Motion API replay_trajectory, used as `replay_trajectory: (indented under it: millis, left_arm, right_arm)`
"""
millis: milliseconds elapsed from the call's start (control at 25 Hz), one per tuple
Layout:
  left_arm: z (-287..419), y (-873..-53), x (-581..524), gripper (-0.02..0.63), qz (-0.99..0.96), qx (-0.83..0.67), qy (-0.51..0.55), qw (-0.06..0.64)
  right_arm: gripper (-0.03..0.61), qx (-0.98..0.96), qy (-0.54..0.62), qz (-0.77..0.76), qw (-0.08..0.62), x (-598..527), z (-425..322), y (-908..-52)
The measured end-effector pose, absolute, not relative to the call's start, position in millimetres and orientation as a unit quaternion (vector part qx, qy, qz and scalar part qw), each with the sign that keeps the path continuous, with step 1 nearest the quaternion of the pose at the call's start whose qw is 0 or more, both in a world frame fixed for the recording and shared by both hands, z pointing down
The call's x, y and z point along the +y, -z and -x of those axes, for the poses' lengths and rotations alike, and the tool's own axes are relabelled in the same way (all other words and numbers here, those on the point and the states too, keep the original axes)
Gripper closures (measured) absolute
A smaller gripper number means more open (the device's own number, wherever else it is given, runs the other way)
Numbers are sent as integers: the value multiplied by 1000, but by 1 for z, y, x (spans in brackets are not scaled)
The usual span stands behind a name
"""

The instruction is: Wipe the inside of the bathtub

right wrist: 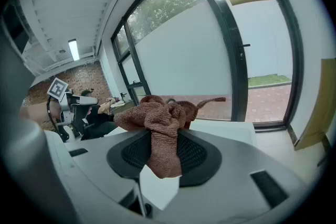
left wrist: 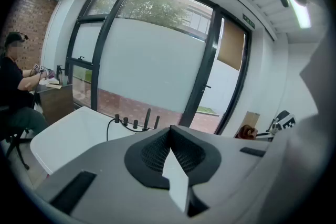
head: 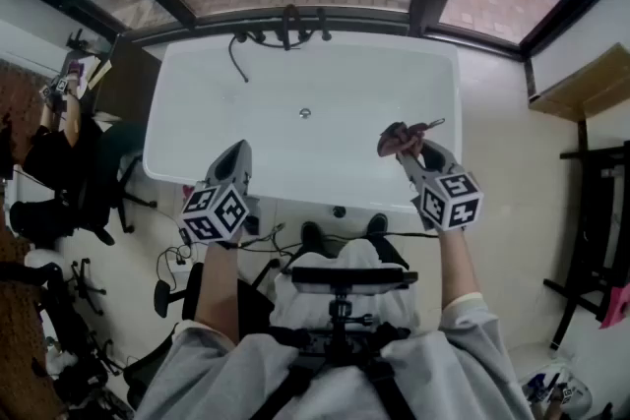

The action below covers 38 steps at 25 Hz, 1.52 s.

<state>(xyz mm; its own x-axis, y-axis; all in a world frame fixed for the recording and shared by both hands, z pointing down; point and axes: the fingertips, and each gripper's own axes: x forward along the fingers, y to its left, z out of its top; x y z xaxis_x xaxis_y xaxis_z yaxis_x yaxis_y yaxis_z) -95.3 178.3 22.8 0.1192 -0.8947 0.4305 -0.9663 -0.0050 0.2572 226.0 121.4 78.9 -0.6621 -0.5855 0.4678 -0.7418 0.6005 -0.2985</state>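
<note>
A white bathtub (head: 197, 103) lies across the floor under the window, its drain (head: 305, 113) near the middle and dark taps (head: 287, 27) on the far rim. My right gripper (head: 402, 150) hangs over the tub's near right part, shut on a crumpled brown cloth (head: 399, 138). In the right gripper view the cloth (right wrist: 164, 128) bunches up out of the closed jaws. My left gripper (head: 236, 158) hovers over the tub's near left rim, shut, with nothing in it. In the left gripper view the tub (left wrist: 73, 134) and the taps (left wrist: 137, 122) lie ahead.
A seated person (head: 44, 162) works at a desk on the left, with office chairs (head: 118, 177) close to the tub's left end. Cables (head: 177, 261) trail on the floor. A black rack (head: 596, 221) and a wooden shelf (head: 581, 79) stand at the right.
</note>
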Motion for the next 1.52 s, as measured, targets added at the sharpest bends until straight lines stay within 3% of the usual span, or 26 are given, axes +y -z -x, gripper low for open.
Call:
replay_trajectory:
  millis: [320, 840, 1240, 1520]
  left_arm:
    - [53, -20, 149, 606, -715, -658, -83, 220]
    - [82, -94, 60, 606, -777, -582, -149, 188]
    - [93, -220, -8, 606, -804, -530, -179, 204]
    - [84, -321, -78, 606, -816, -505, -187, 208]
  right_arm:
    - [439, -891, -206, -366, 173, 71, -242, -102]
    - [439, -852, -241, -416, 208, -7, -137, -194]
    - [439, -825, -260, -440, 239, -93, -87, -313]
    - [439, -829, -206, -439, 280, -188, -54, -406]
